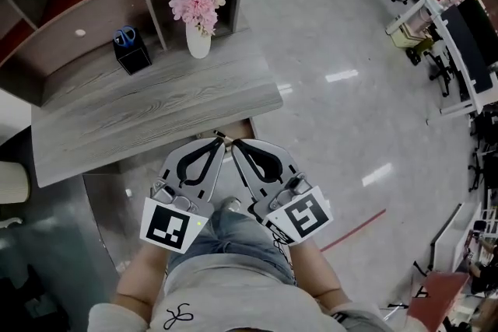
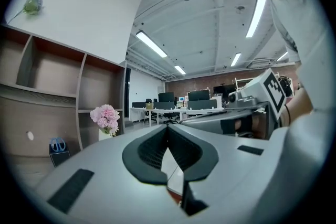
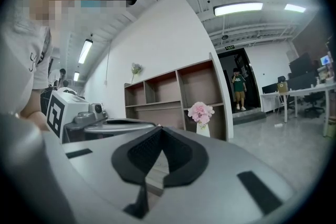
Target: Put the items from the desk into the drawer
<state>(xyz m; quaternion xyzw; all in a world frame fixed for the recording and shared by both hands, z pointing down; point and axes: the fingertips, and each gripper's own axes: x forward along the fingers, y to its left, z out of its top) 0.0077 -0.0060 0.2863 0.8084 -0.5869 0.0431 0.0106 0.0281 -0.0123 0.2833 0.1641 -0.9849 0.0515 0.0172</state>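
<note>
Grey left gripper [image 1: 219, 138] and right gripper [image 1: 236, 144], black-lined jaws, black-and-white marker cubes [image 1: 166, 225]; pale T-shirt [image 1: 226, 299], blue jeans [image 1: 233, 233].

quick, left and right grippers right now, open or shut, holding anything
left gripper: closed, nothing between its jaws
right gripper: closed, nothing between its jaws

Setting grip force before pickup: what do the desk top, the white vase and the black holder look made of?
Desk top: grey wood-grain, matte, likely laminate, going by the streaked grain. White vase: smooth, probably ceramic or plastic; cannot tell which. Black holder: dark, boxy, seems plastic or metal; too small to tell.
</note>
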